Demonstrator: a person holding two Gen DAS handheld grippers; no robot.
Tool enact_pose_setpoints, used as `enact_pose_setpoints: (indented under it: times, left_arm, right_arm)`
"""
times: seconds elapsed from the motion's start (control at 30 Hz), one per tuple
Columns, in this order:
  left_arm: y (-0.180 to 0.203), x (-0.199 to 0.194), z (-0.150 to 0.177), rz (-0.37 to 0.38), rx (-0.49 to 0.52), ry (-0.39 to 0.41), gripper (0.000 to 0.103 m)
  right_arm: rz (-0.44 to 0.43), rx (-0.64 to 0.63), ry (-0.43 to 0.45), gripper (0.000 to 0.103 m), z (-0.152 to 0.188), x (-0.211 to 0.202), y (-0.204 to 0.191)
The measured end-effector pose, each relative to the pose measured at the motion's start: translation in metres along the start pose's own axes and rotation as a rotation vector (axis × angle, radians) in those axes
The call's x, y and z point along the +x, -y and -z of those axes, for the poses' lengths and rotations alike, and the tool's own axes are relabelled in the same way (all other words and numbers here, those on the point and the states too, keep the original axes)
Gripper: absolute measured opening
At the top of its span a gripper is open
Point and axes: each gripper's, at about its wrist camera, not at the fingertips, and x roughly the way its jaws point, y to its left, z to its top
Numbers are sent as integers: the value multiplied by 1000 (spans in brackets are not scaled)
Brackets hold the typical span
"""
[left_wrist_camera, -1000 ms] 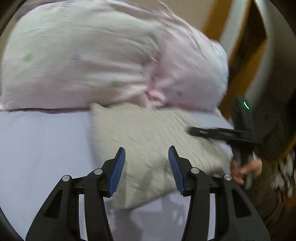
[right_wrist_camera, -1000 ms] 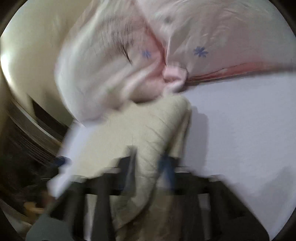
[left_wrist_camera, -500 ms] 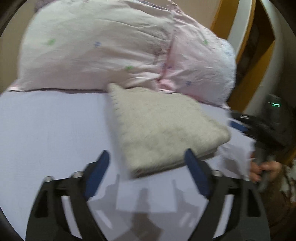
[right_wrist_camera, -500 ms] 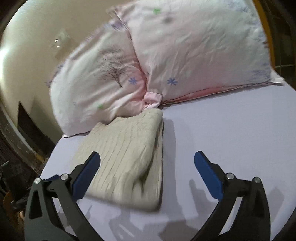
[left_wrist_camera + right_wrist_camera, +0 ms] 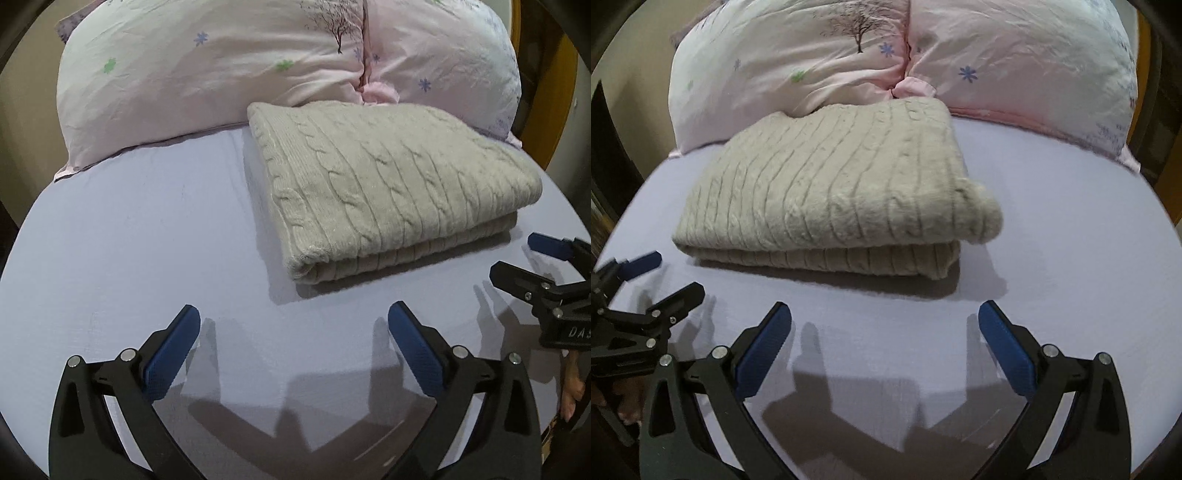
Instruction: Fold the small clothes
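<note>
A lilac sheet (image 5: pixel 140 236) covers the bed. Two pink pillows (image 5: pixel 207 70) with small flowers and a tree print lie side by side along its far edge. A beige cable-knit sweater (image 5: pixel 388 188) lies folded flat on the sheet, its far edge touching the pillows where they meet, the fold stacked in layers at its near edge. The left gripper (image 5: pixel 293 345) hangs above the bare sheet on the near side of the sweater, fingers spread wide and holding nothing. The right gripper (image 5: pixel 884 345) does the same, fingers wide apart and empty.
</note>
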Motion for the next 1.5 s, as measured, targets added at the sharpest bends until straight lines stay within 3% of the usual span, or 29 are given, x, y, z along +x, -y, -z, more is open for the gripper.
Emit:
enact_pose_setpoints:
  times: [0.17, 1.5]
  left_arm:
    - [-2, 3, -1, 0, -6, -24, 102]
    - [-1, 2, -1, -1, -7, -25, 102]
  right_arm:
    - [34, -24, -27, 101, 4, 4, -5]
    - [32, -22, -25, 101, 4, 5, -5]
